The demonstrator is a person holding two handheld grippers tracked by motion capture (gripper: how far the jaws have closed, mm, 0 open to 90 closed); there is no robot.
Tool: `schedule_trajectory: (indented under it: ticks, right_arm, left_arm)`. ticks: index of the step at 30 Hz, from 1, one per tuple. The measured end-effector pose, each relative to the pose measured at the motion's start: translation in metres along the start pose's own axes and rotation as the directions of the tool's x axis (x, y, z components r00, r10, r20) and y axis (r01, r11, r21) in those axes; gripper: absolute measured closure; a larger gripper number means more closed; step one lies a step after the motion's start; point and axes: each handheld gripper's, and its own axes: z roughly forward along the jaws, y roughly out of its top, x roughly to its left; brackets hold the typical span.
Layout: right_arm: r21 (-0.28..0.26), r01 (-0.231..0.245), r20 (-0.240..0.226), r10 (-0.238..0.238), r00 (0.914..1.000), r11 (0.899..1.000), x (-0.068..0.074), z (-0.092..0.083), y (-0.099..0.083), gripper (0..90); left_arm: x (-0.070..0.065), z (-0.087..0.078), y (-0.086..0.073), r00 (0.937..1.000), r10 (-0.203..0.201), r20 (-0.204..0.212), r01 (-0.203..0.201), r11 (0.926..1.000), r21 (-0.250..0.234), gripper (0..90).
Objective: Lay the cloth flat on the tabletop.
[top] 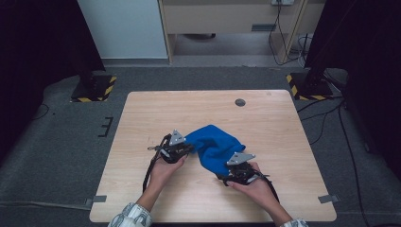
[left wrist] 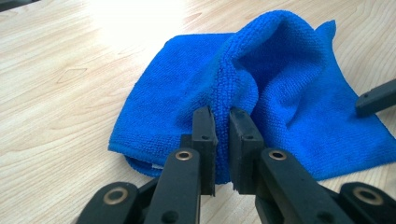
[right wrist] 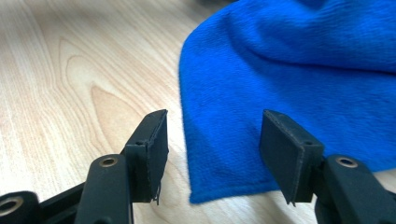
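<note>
Microfibre cloth (left wrist: 289, 93), blue, nubbly, pinched by left tool (left wrist: 222, 116).

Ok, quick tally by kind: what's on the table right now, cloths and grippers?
Blue cloth: 1, bunched, pinched by the left gripper.
Grippers: 2, the left one shut on the cloth and the right gripper open over the cloth's corner.
Total: 3 on the wooden table.
</note>
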Motion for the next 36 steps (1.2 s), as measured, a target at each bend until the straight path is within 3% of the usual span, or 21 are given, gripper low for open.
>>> schedule_trajectory:
  ticks: [4,12,15,18,24,31,34,36]
  right_arm:
    - [0.011,0.024,0.012,-0.025,0.9996,1.0,0.003,0.004,-0.001,44.3]
    - [0.001,0.043,0.057,-0.043,0.9975,0.999,-0.004,0.001,-0.003,77.3]
    - [-0.003,0.032,0.056,-0.032,0.998,0.999,-0.008,0.0,-0.004,85.6]
    - [-0.001,0.029,0.041,-0.029,0.9987,1.0,-0.01,-0.002,-0.003,87.4]
    - [-0.067,0.039,0.01,-0.038,0.9992,0.997,-0.004,-0.021,0.006,87.6]
    - [-0.166,0.026,-0.021,-0.03,0.9993,0.986,0.003,-0.06,0.017,87.6]
    - [-0.213,0.015,-0.022,-0.021,0.9995,0.977,0.001,-0.076,0.022,87.6]
    - [-0.226,0.008,-0.007,-0.01,0.9999,0.974,-0.006,-0.078,0.027,87.5]
  left_arm:
    - [0.0,-0.002,0.0,1.0,-0.001,0.003,0.001,1.0,-0.002,81.6]
    - [-0.003,-0.003,0.0,0.9999,0.003,0.015,-0.003,1.0,0.004,82.4]
    - [-0.003,-0.004,0.0,0.9998,0.005,0.019,-0.005,1.0,0.007,82.5]
    - [-0.004,-0.005,0.0,0.9997,0.011,0.022,-0.011,0.9999,0.008,82.5]
    - [-0.01,-0.016,0.001,0.9993,0.017,0.034,-0.017,0.9998,-0.007,82.8]
    - [-0.022,-0.051,0.004,0.9967,0.028,0.077,-0.024,0.9983,-0.054,82.9]
    - [-0.017,-0.061,0.007,0.9973,0.01,0.073,-0.006,0.9984,-0.056,83.0]
    - [-0.009,-0.056,0.008,0.9985,-0.002,0.055,0.003,0.9997,-0.026,83.0]
